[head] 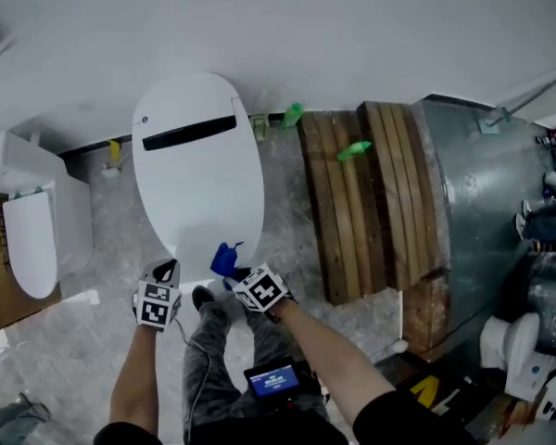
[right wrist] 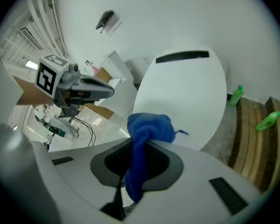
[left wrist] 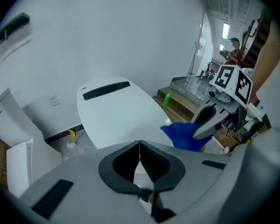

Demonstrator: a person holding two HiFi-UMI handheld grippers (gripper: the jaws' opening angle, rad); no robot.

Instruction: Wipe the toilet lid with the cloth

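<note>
A white toilet with its lid (head: 199, 170) down stands against the wall, a black slot near the lid's back. My right gripper (head: 237, 274) is shut on a blue cloth (head: 225, 259), which bunches out past the jaws (right wrist: 148, 127) just above the lid's front edge. My left gripper (head: 170, 269) hovers beside it at the front left of the lid (left wrist: 116, 111), jaws shut with nothing between them. From the left gripper view, the cloth (left wrist: 182, 135) hangs in the right gripper's fingers (left wrist: 210, 125).
A second white toilet (head: 32, 230) and a cardboard box stand to the left. Wooden steps (head: 366, 202) with a green bottle (head: 354, 150) lie to the right, beside a grey metal surface (head: 486, 202). The person's legs and a device with a blue screen (head: 273, 379) are below.
</note>
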